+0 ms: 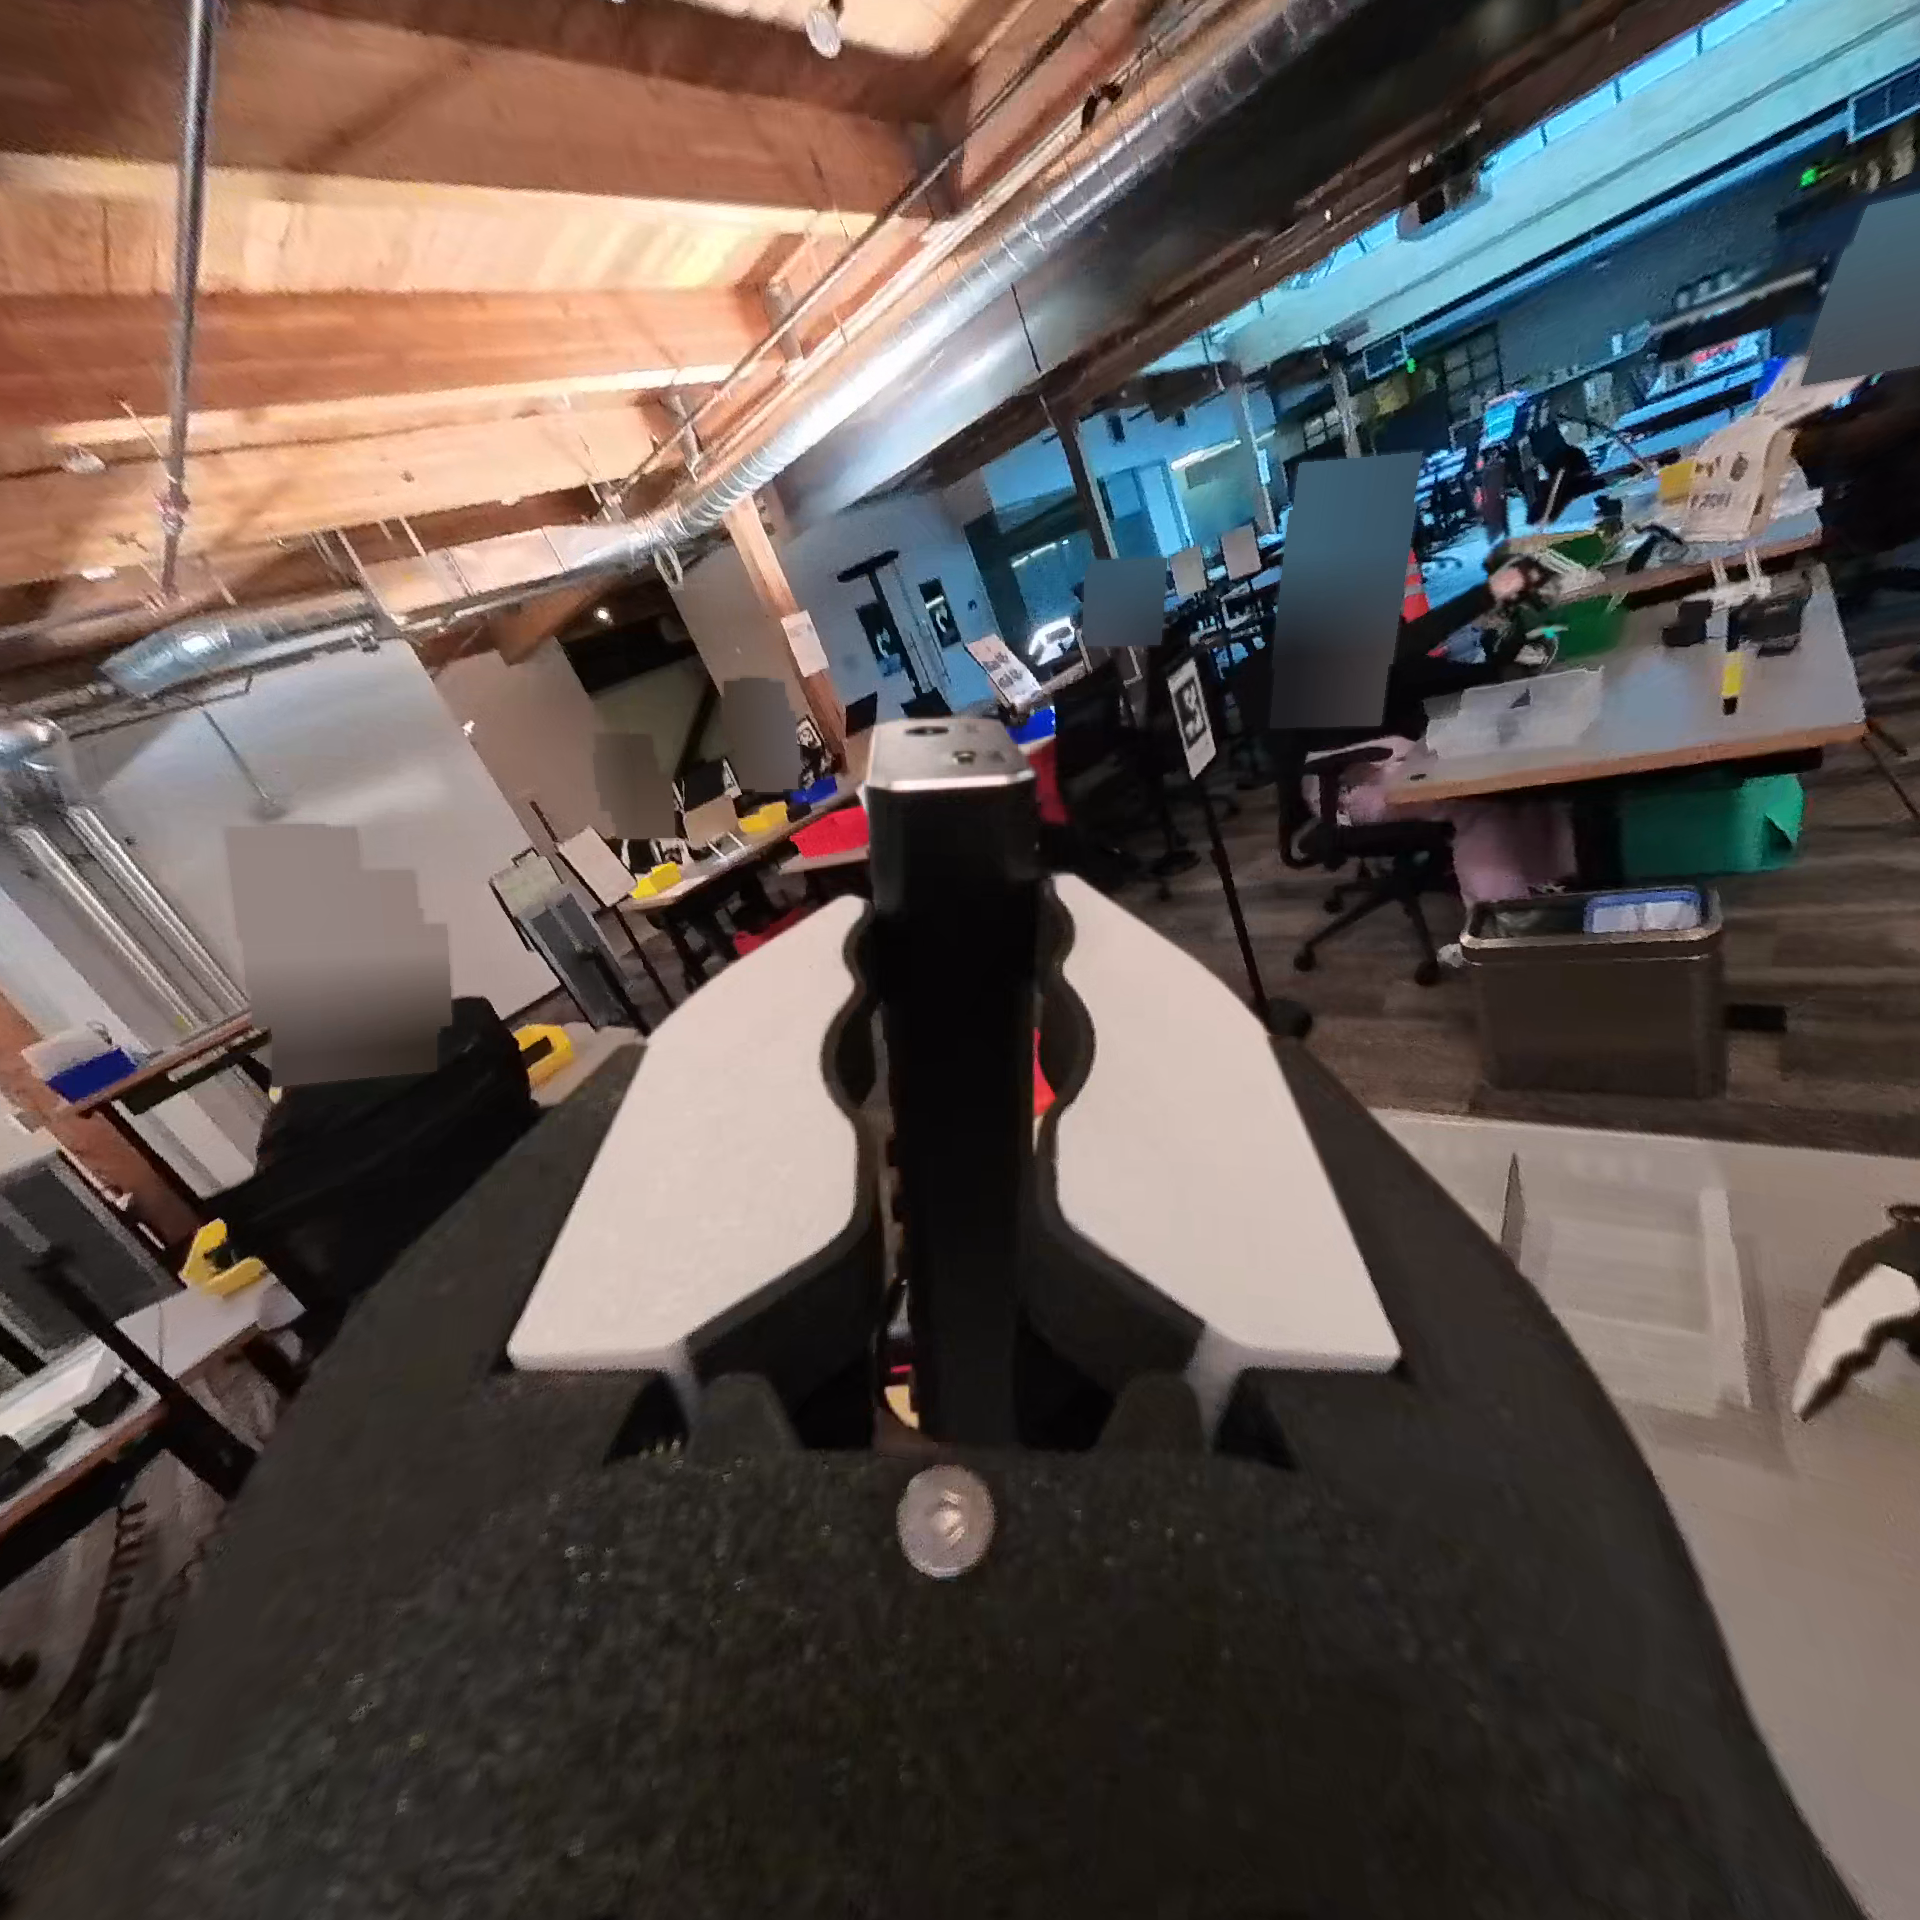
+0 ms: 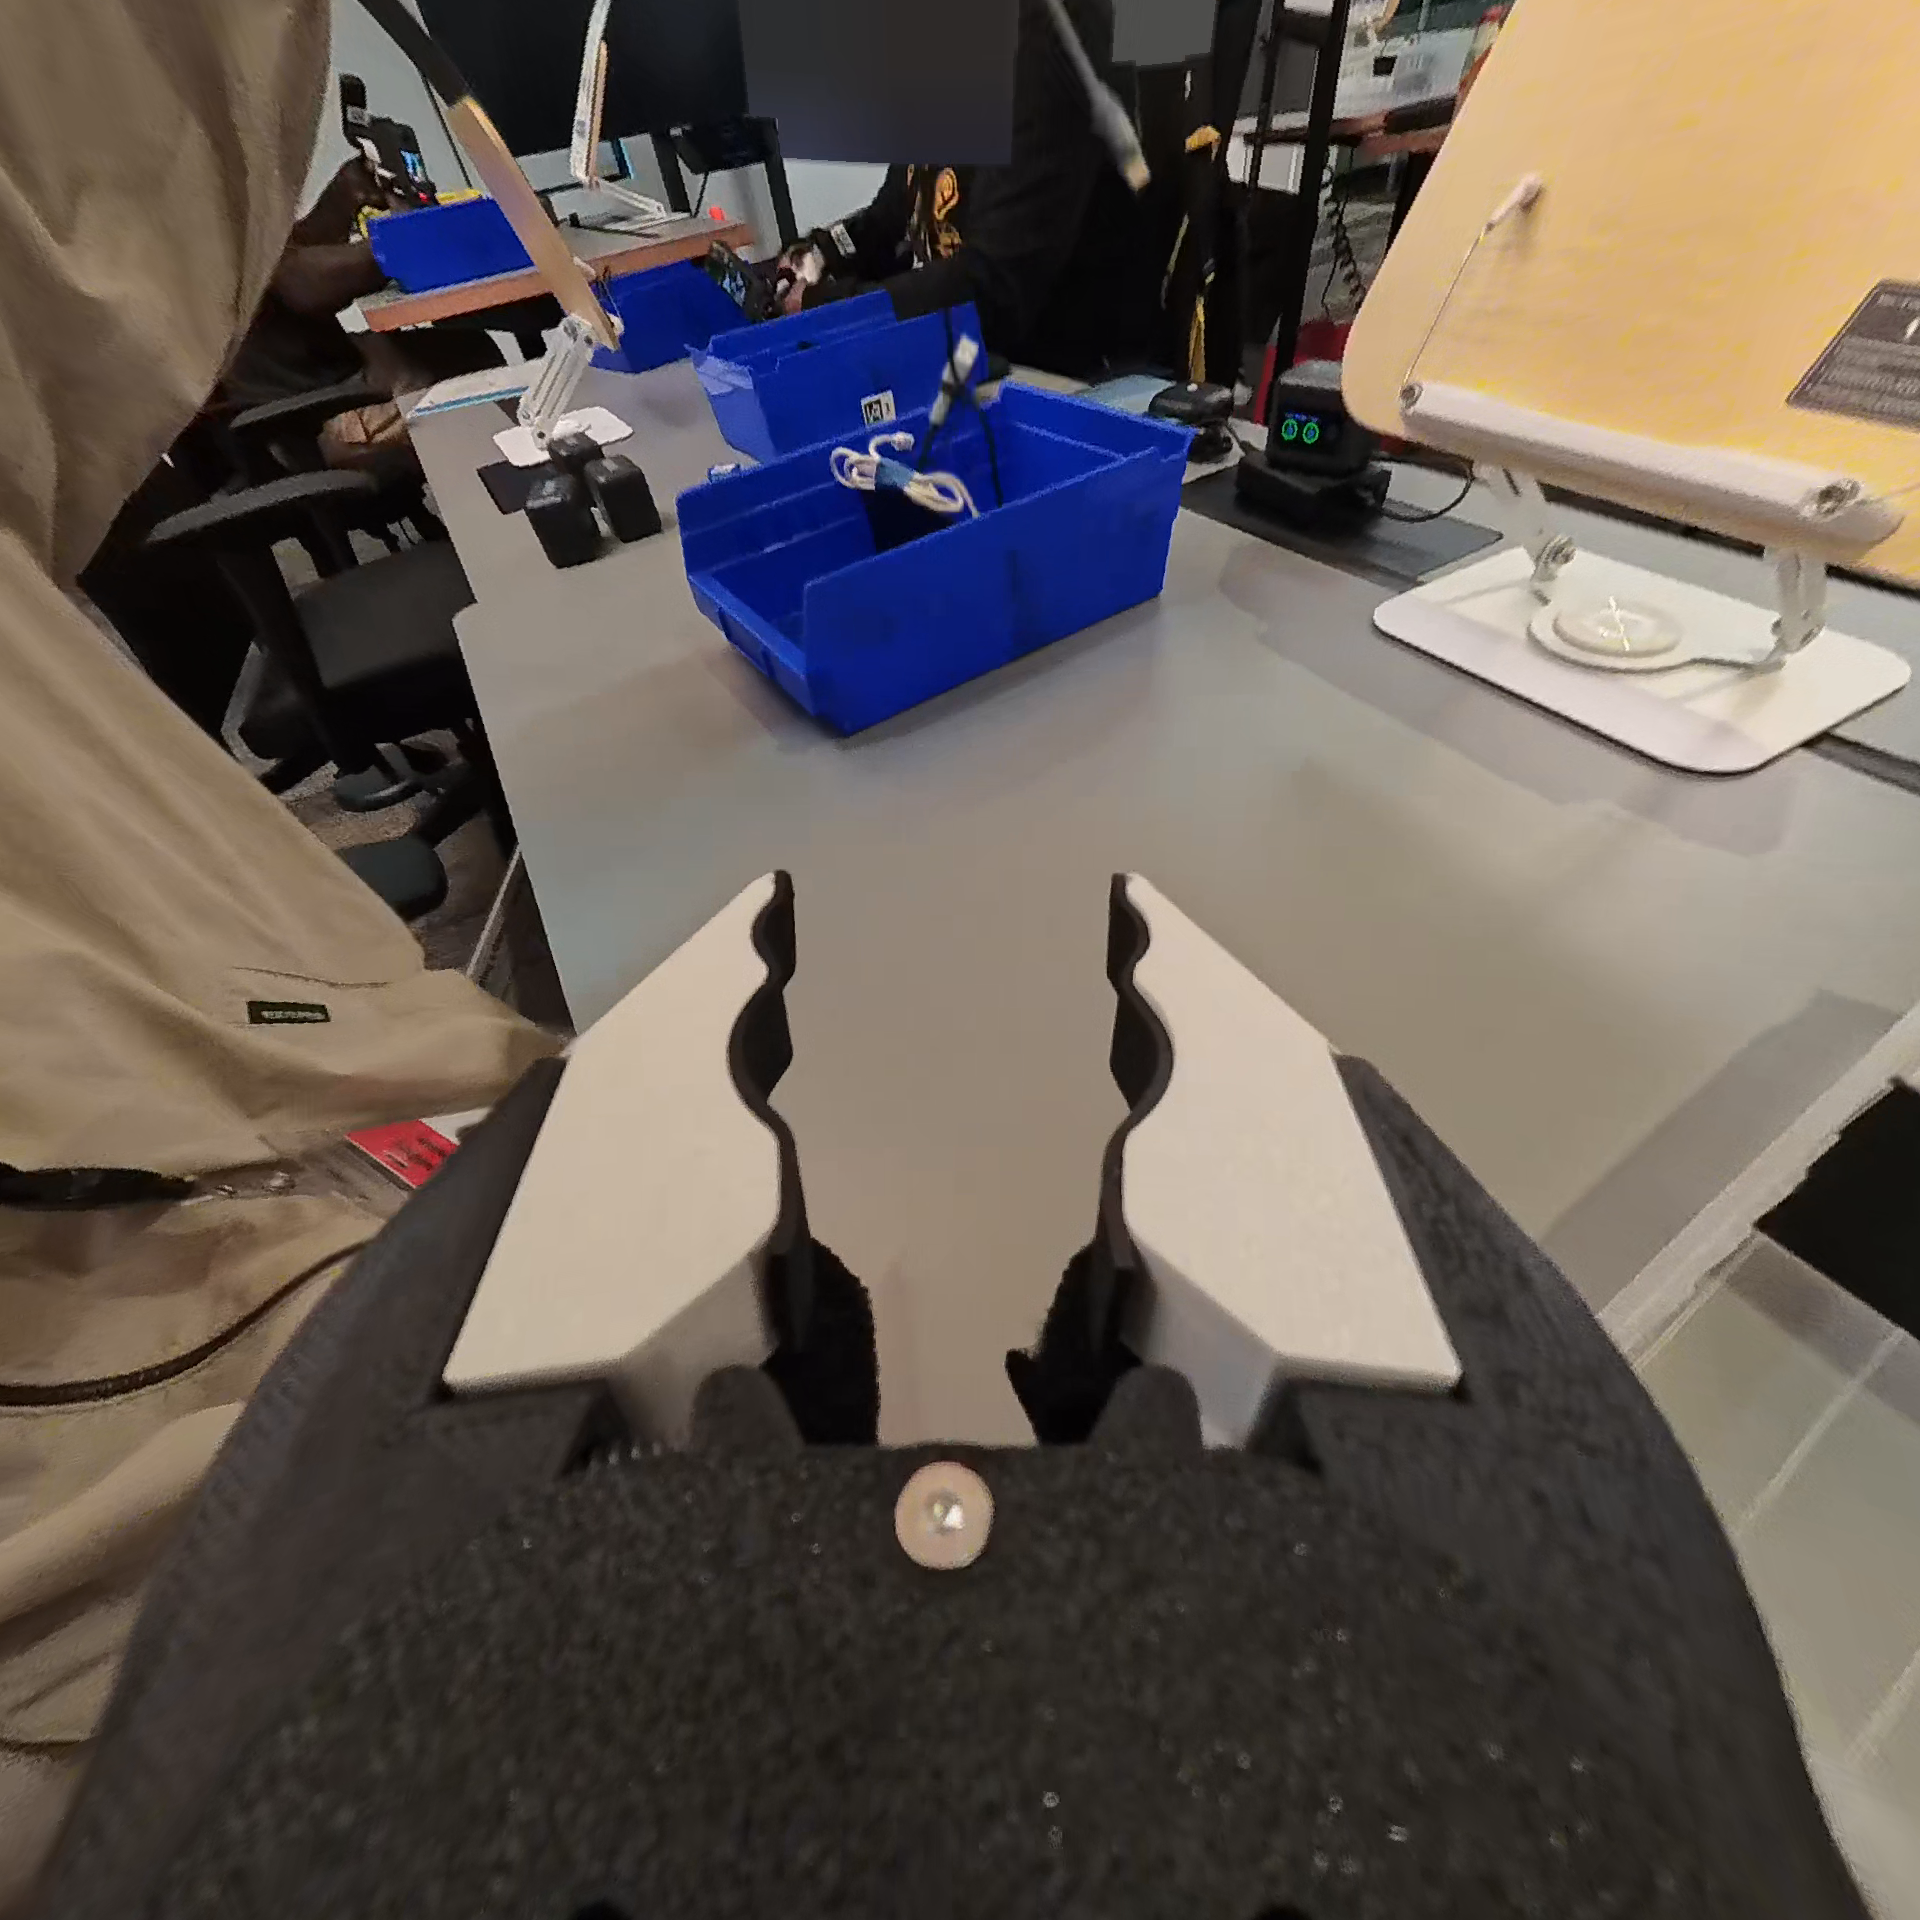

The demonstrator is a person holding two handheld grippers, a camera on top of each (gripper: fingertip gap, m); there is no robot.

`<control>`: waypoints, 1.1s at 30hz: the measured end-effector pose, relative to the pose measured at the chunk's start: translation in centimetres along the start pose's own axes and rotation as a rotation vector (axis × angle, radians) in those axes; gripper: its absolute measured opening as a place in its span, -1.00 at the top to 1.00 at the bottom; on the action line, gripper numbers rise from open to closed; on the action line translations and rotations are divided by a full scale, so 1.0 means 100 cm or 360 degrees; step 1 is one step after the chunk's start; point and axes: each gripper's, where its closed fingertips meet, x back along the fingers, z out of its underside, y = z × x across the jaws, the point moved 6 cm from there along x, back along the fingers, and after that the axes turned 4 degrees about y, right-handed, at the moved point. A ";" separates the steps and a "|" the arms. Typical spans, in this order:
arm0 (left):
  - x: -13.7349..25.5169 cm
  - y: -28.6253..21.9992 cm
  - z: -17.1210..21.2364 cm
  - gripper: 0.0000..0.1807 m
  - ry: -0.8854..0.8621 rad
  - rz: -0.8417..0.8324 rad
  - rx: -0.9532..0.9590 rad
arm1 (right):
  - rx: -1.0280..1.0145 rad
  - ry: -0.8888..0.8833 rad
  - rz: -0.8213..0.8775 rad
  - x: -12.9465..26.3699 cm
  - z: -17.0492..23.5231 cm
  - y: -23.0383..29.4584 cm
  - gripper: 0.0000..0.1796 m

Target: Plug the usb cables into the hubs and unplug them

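My left gripper (image 1: pixel 954 914) is shut on a long black hub (image 1: pixel 954 997) with a silver end cap, held up in the air and pointing out across the room. My right gripper (image 2: pixel 951 904) is open and empty, low over the grey table (image 2: pixel 1299 883). Ahead of it stands a blue bin (image 2: pixel 935 561) holding a coiled white cable (image 2: pixel 902 480) and a black cable with a silver plug (image 2: pixel 958 376) sticking up. The tip of the right gripper also shows at the right edge of the left wrist view (image 1: pixel 1860 1320).
A second blue bin (image 2: pixel 821 374) stands behind the first. A tablet stand with a white base (image 2: pixel 1642 644) is at the right, small black blocks (image 2: pixel 592 504) at the left. A person's beige sleeve (image 2: pixel 156 727) fills the left side. A clear tray (image 1: pixel 1621 1278) lies on the table.
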 end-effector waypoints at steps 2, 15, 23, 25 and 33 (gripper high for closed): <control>-0.004 0.002 -0.020 0.69 -0.0081 0.0026 0.0004 | -0.0018 -0.0037 -0.0020 0.005 -0.006 -0.001 0.33; -0.067 -0.078 -0.036 0.69 -0.0180 0.0799 -0.0047 | 0.0015 -0.0143 -0.0182 0.013 -0.050 -0.010 0.33; -0.131 -0.138 0.031 0.70 0.0144 0.1181 0.0010 | 0.0329 -0.0373 -0.0096 0.023 -0.147 -0.010 0.37; -0.143 -0.151 0.041 0.70 0.0177 0.1215 0.0016 | 0.0272 -0.0441 -0.0145 0.027 -0.162 -0.009 0.43; -0.188 -0.194 0.052 0.69 0.0067 0.1114 0.0197 | 0.0159 -0.0367 -0.0086 0.003 -0.153 -0.024 0.44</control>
